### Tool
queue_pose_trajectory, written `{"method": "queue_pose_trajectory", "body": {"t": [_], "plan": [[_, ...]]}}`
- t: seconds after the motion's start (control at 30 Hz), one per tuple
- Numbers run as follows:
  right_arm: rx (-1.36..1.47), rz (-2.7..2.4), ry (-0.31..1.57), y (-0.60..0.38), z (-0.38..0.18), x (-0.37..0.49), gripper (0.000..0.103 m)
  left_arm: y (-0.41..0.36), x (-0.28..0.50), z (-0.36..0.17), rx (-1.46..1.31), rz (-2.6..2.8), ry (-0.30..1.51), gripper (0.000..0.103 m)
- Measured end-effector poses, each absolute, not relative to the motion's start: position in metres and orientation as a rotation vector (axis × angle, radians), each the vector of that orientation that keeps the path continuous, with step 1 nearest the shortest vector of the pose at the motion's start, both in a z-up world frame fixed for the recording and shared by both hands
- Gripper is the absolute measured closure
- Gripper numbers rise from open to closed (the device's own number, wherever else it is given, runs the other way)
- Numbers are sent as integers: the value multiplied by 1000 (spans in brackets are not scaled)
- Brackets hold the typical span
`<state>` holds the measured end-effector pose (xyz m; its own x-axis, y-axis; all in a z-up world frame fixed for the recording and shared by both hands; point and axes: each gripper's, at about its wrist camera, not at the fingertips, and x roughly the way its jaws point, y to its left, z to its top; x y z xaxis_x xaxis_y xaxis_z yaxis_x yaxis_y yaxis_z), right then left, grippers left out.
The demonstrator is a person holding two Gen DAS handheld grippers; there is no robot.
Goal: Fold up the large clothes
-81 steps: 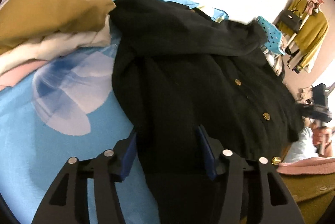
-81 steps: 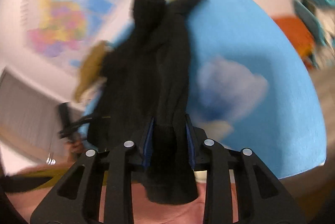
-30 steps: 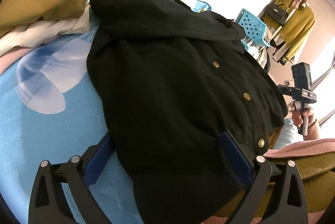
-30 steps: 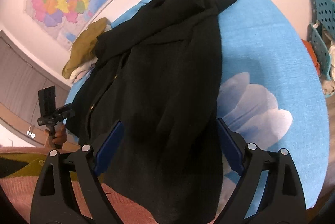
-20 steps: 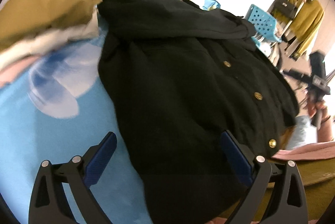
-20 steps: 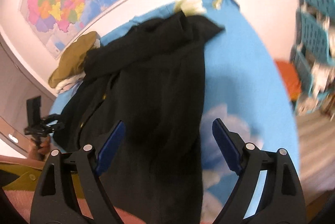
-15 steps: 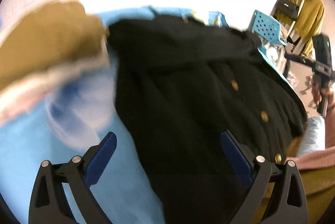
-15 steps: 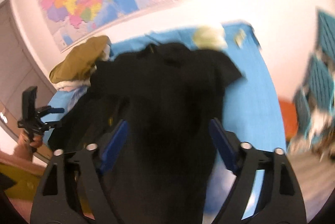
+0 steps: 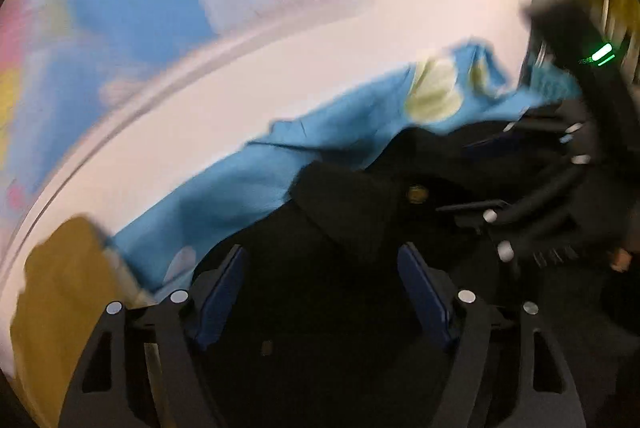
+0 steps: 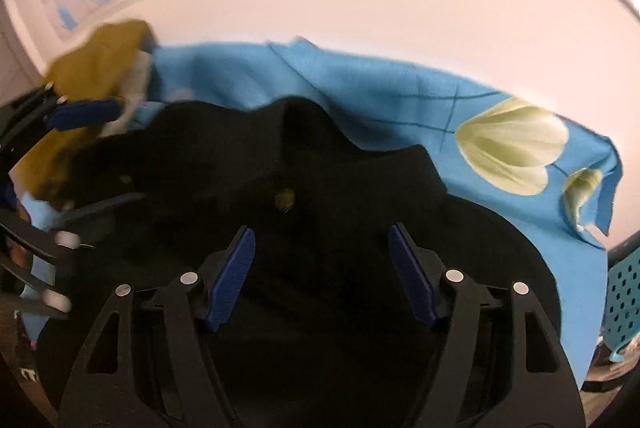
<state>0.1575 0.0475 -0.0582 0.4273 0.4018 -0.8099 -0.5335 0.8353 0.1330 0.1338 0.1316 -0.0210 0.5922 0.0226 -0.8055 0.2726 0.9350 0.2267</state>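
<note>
**Both tongs over the collar end of the black coat**

I have the black coat (image 10: pixel 320 164) spread on the blue flowered sheet (image 10: pixel 360 80), its far end near the white wall. The cloth is dark and matte, rumpled into soft ridges, with a flap folded over near the top and one brass button (image 10: pixel 285 198) showing on the front. In my left view the same coat (image 9: pixel 340 196) is blurred, but the raised fold and a button (image 9: pixel 416 193) still read.

My right gripper (image 10: pixel 320 248) stands fairly wide, its blue pads over the coat and pressing on nothing; the jaws have just been closing a little. My left gripper (image 9: pixel 320 272) is likewise spread apart above the dark cloth, nothing pinched, and its jaws have just been narrowing too.

A mustard garment (image 10: pixel 92 68) lies heaped at the left edge of the sheet, just beside the coat. A teal perforated basket (image 10: pixel 624 292) sits off the right side.
</note>
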Motion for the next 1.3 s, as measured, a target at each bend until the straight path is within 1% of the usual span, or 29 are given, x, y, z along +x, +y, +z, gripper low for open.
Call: {"method": "queue_pose_trajectory", "body": {"t": [0.07,0.1,0.2,0.23,0.27,0.3,0.33,0.37,0.43,0.57,0.7,0.77,0.9,1.03,1.07,1.1,1.13,1.2,1.23,1.27,1.3], "plan": [[-175,570,997,53,-69,163,35,129,156,-38,318,-209,1017,36],[-214,544,1004,58,-74,167,36,130,160,-43,326,-208,1034,37],[-207,554,1005,57,-84,175,38,131,167,-51,331,-241,1052,41],[-215,563,1000,57,-83,174,43,133,168,-51,326,-252,1055,41],[-219,576,998,57,-82,173,52,133,168,-51,334,-249,1049,41],[-237,599,987,59,-81,170,59,133,167,-50,340,-244,1046,41],[-262,611,972,63,-79,166,68,134,168,-49,331,-243,1043,41],[-291,614,957,66,-77,162,74,136,169,-47,315,-251,1044,41],[-290,604,926,66,-70,158,80,134,169,-39,302,-256,1021,41],[-259,576,837,59,-47,150,83,141,161,-16,265,-251,949,41],[-207,520,763,49,-26,154,84,145,154,2,264,-214,881,40],[-173,518,778,46,-26,164,84,147,153,5,253,-210,876,38],[-200,495,817,57,-43,181,84,148,143,-2,283,-190,880,38],[-224,463,864,66,-72,199,81,156,116,-6,270,-182,863,36],[-181,462,871,63,-75,201,78,159,105,-5,252,-199,861,34],[-161,459,880,61,-76,201,75,162,96,-4,238,-207,860,28],[-161,459,902,60,-78,200,67,167,85,-3,227,-213,856,25],[-159,464,918,51,-69,190,46,176,53,1,220,-227,839,23],[-138,481,916,42,-62,182,31,181,37,2,220,-237,832,22],[-107,515,887,28,-47,167,26,188,14,3,222,-248,824,18],[-94,538,844,12,-32,148,24,192,-1,3,221,-257,817,18]]}}
